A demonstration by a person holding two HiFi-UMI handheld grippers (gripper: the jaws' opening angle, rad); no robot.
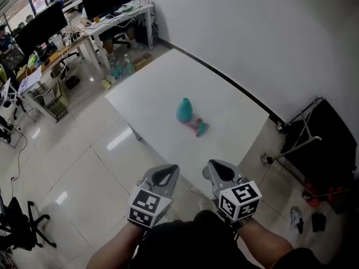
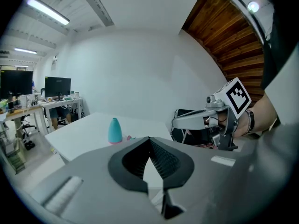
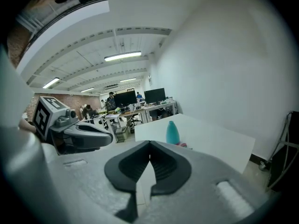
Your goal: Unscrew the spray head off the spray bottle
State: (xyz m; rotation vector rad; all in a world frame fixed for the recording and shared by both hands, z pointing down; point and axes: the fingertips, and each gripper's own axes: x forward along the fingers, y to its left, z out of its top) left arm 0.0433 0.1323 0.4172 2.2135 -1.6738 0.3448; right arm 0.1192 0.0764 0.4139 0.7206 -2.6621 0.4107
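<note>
A teal spray bottle body [image 1: 184,110] stands upright near the middle of the white table [image 1: 157,88]. Right beside it lies a pink and teal spray head [image 1: 199,127], apart from the bottle. Both grippers hover close to the person's body, short of the table's near edge. My left gripper [image 1: 167,172] is shut with nothing in it, and so is my right gripper [image 1: 215,170]. The left gripper view shows the bottle [image 2: 115,130] far ahead beyond the closed jaws [image 2: 149,140]. In the right gripper view it [image 3: 172,132] also stands far off past the closed jaws [image 3: 149,144].
Desks with monitors [image 1: 42,24] and seated people fill the far left of the room. A black rack on a metal frame [image 1: 317,144] stands right of the table by the wall. An office chair [image 1: 22,223] sits at the lower left on the tiled floor.
</note>
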